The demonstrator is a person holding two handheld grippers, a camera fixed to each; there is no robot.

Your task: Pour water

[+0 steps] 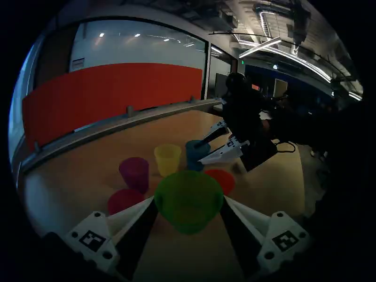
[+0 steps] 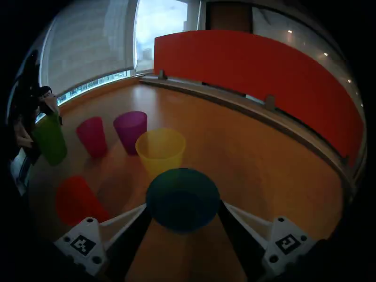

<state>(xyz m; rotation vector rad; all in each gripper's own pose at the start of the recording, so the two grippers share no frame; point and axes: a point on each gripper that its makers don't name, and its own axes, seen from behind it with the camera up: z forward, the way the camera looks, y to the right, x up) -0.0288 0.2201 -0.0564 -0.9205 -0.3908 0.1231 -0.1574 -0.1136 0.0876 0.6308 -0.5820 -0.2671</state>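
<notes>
A green cup [image 1: 189,199] sits between the white fingers of my left gripper [image 1: 189,203], which is shut on it. In the right gripper view a teal cup [image 2: 182,198] is gripped by my right gripper [image 2: 183,207]. The left gripper view shows that teal cup [image 1: 196,154] farther off, between the right gripper's [image 1: 203,151] fingers. The right gripper view shows the green cup [image 2: 49,138] at the far left, slightly tilted. I cannot tell whether any cup holds water.
On the wooden table [image 2: 263,164] stand a yellow cup [image 2: 160,149], a purple cup [image 2: 129,129], a pink cup [image 2: 92,135] and a red cup [image 2: 75,199]. A red wall panel [image 2: 263,70] runs behind the table's far rail. A person in dark clothing [image 1: 244,113] stands at the right.
</notes>
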